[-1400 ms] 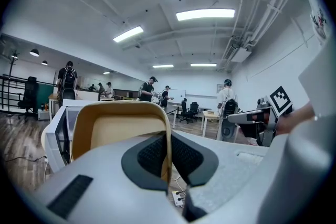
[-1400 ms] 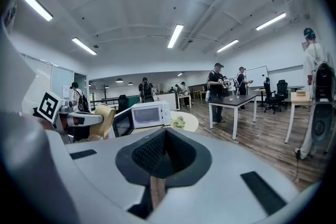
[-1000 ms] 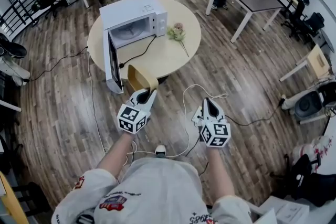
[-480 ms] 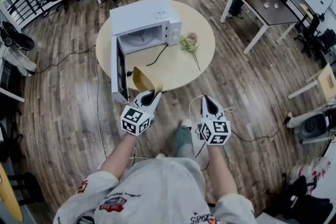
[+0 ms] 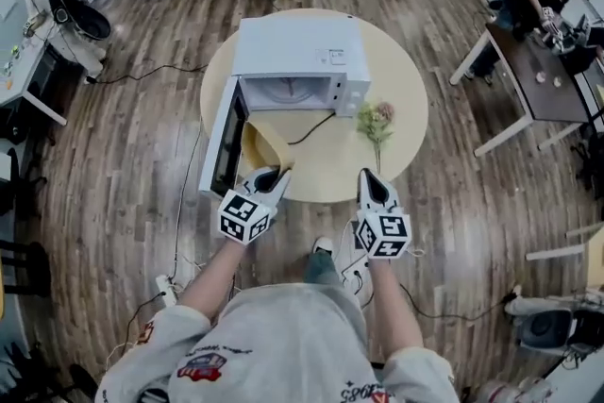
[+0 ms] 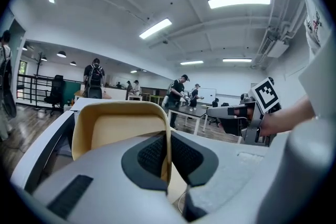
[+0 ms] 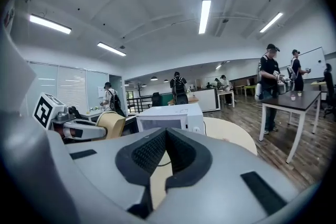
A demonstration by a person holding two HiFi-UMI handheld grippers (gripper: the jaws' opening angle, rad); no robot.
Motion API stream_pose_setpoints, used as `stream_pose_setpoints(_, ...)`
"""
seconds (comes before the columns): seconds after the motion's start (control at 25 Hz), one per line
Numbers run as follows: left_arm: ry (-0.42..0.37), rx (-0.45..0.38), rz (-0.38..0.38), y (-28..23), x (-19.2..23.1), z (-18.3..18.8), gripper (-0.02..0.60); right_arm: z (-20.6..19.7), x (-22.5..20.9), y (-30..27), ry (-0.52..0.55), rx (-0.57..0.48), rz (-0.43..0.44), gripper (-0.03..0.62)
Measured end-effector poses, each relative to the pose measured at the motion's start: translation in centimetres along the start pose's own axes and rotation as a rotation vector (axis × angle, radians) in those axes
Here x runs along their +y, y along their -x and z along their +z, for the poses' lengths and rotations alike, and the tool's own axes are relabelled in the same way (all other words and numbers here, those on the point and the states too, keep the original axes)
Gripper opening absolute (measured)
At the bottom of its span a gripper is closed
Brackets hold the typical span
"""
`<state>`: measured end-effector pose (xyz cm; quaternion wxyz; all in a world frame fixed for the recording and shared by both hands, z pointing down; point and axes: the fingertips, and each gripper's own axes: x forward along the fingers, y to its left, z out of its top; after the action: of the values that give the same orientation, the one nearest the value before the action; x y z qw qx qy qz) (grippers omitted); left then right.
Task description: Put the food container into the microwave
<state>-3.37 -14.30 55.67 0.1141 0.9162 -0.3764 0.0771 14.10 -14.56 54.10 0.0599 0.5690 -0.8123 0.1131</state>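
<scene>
The tan food container (image 5: 262, 144) hangs over the near left edge of the round table, my left gripper (image 5: 269, 176) shut on its rim. In the left gripper view the container (image 6: 119, 128) stands upright with its wall pinched between the jaws. The white microwave (image 5: 297, 61) sits on the table with its door (image 5: 220, 148) swung open toward me on the left; the container is just in front of the open cavity. My right gripper (image 5: 369, 183) is shut and holds nothing, near the table's front edge. The right gripper view shows the microwave (image 7: 168, 116) ahead.
A small bunch of flowers (image 5: 376, 121) lies on the round table (image 5: 399, 80) right of the microwave. The power cord (image 5: 311, 133) runs across the tabletop. Cables trail on the wood floor. A dark desk (image 5: 534, 80) with a person stands at the right.
The view has closed in on the table. Both grippers, and the container in the left one, have come from over the floor up to the table's front edge by the open microwave door.
</scene>
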Motion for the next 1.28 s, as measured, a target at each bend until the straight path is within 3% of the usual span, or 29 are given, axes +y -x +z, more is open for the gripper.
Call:
stream_pose_setpoints(0.24,0.025,0.000,0.105,-6.9,2.8,1.9,0.006,4.0,-5.8,-8.2,0.045,-0.005,0.124,0.003)
stream_pose_setpoints(0.52,0.055,0.024,0.184,-11.3,5.7,2.1,0.006,4.7,-8.9,-14.1,0.047,0.023,0.219,0.003)
stream_pose_setpoints(0.88,0.079,0.056,0.195,-15.0,9.1,0.9,0.006,4.9,-11.3,-18.9,0.039,0.035,0.234,0.003)
stream_pose_setpoints(1.28,0.082,0.089,0.157,-16.9,11.6,0.6,0.006,5.0,-12.2,-21.3,0.021,0.047,0.208,0.003)
